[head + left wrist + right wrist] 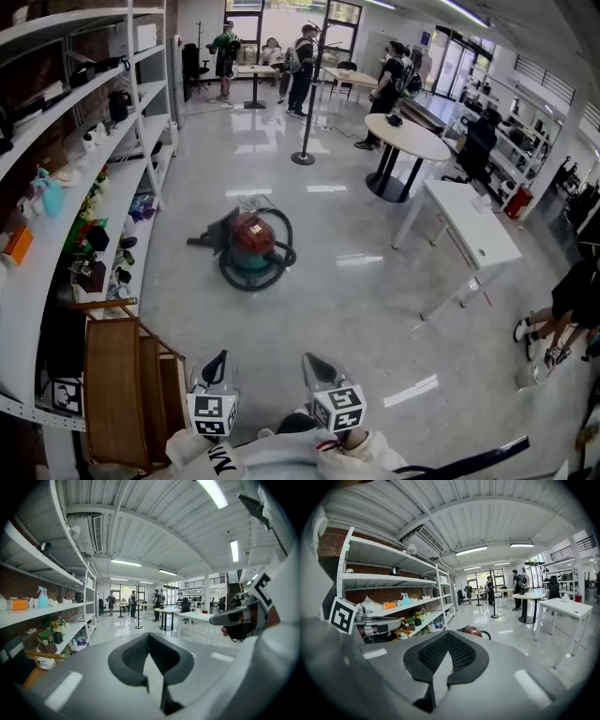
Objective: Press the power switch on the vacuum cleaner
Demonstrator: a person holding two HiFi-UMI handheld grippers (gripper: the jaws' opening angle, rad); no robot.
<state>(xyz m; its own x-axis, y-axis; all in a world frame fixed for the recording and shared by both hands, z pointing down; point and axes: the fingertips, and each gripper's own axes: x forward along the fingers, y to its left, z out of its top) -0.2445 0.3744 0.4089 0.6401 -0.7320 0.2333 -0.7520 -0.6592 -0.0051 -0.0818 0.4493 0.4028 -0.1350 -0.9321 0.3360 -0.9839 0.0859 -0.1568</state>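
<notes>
The person holds both grippers low and close to the body, side by side, arms tucked in with the white sleeves (pixel 202 457) bunched just behind the marker cubes. The left gripper (pixel 220 356) (pixel 149 635) points forward and a touch upward. Its dark ribbed pads are closed tip to tip, with nothing caught between them. The right gripper (pixel 309 358) (pixel 448 633) sits just beside it at much the same height and angle, also pinched together on nothing. Neither one touches anything.

Just to the person's left stands a wooden chair frame (pixel 117 375), pushed up against the end of the long white shelving (pixel 56 169) that runs down that side of the room, loaded with small odds and ends.

The vacuum cleaner (pixel 251 246) (pixel 473 631) sits on the glossy floor well ahead of both grippers, out in the open near the shelves. It is a red canister on a teal base with its black hose looped around it.

Further on to the right are a white rectangular table (pixel 473 225) and a round table (pixel 408 136). A stanchion post (pixel 303 155) stands mid-floor, and several people (pixel 225 47) are gathered at the far end by the windows.
</notes>
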